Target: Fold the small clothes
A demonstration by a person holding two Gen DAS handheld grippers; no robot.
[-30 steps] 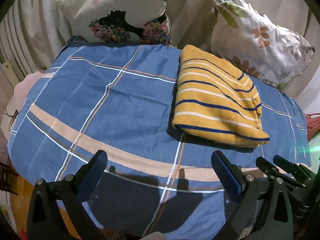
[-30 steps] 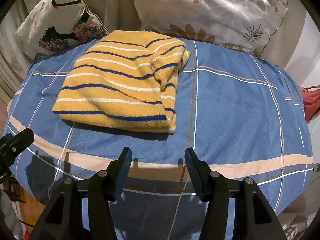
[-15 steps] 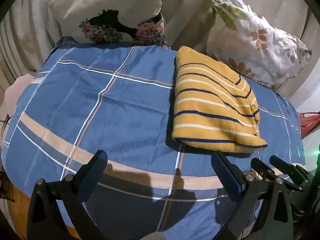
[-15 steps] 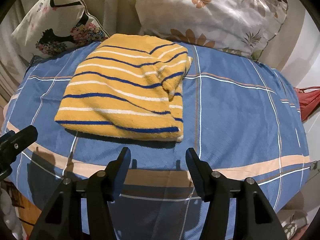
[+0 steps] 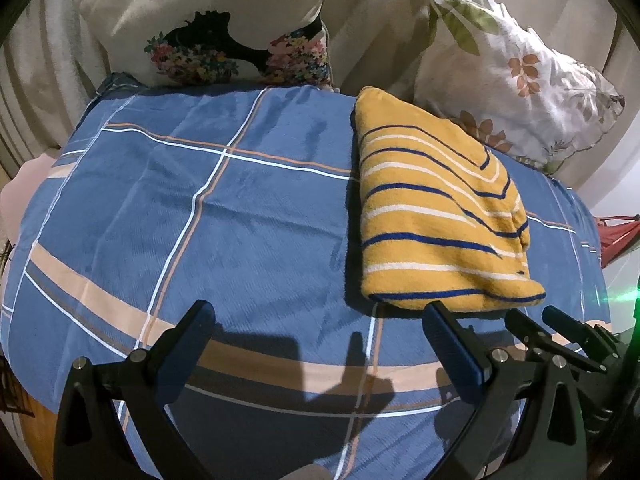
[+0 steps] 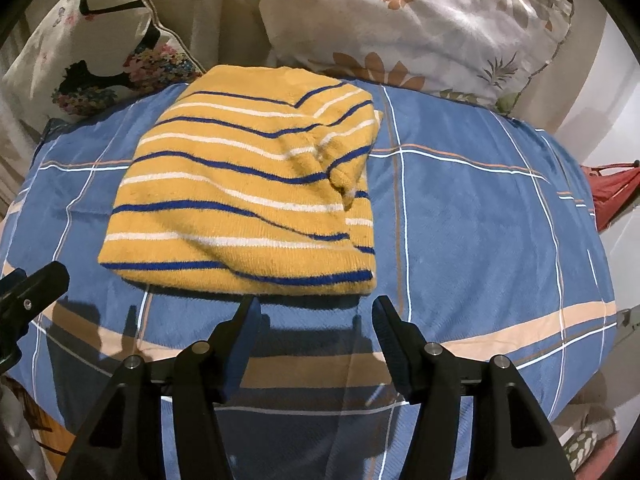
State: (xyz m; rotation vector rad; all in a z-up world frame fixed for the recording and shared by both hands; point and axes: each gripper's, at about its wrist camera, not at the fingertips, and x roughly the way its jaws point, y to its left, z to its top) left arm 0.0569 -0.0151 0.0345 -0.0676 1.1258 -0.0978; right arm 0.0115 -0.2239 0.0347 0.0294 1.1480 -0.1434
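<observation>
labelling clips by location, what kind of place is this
Probably a home, on a bed or couch: a blue checked sheet spread over it, two flowered pillows propped behind, and a folded yellow striped sweater lying on top.

No readable text in either view.
The yellow striped sweater [image 6: 244, 196], the blue plaid sheet [image 6: 480, 220] and the two printed pillows beyond the jaws carry only stripes, checks, flowers and leaves; no letters, labels, brand marks or numbers can be made out on them or on the black gripper frames.
</observation>
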